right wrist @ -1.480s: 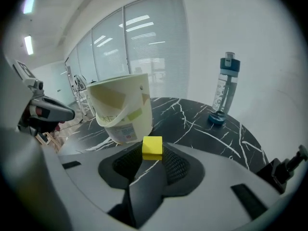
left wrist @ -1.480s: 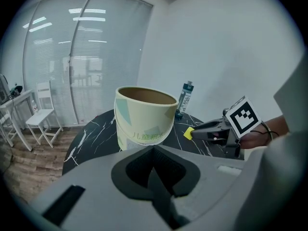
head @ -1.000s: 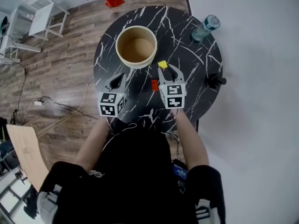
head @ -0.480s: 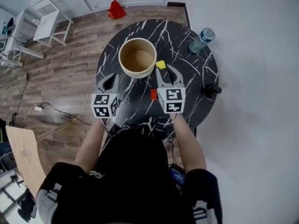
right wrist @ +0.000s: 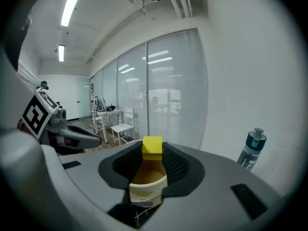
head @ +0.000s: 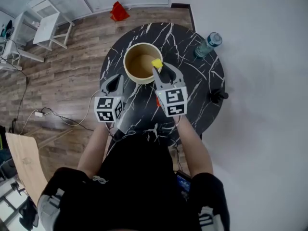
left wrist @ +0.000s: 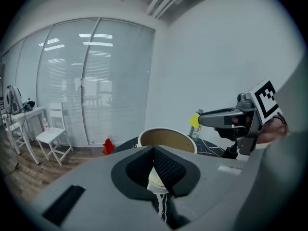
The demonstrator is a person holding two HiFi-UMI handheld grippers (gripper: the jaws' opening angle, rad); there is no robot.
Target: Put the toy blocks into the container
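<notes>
My right gripper (right wrist: pixel 152 150) clamps the yellow block (right wrist: pixel 152 147) over the container (head: pixel 139 64). Only the head view shows the red block (head: pixel 157 102) on the table (head: pixel 202 83). My left gripper's (left wrist: pixel 153 147) fingers meet, empty.

I stand at a round black table (head: pixel 202 81) veined with white. A clear water bottle (head: pixel 207 44) with a dark top stands upright near its far right edge. A small black knobbed object (head: pixel 219 96) sits at the right edge, nearer to me and well apart from the bottle. A white wall (right wrist: pixel 250 81) rises behind the bottle.

Left of the table is a wood floor (head: pixel 62 71). A red thing (head: pixel 118 11) lies on it beyond the table, near a glass wall with blinds (left wrist: pixel 96 81). At the far left stands a white chair (head: pixel 48 28). A cable (head: pixel 72 112) loops across the floor on the left to a white plug (head: pixel 38 112). A pale wooden board (head: pixel 26 162) lies at the near left.
</notes>
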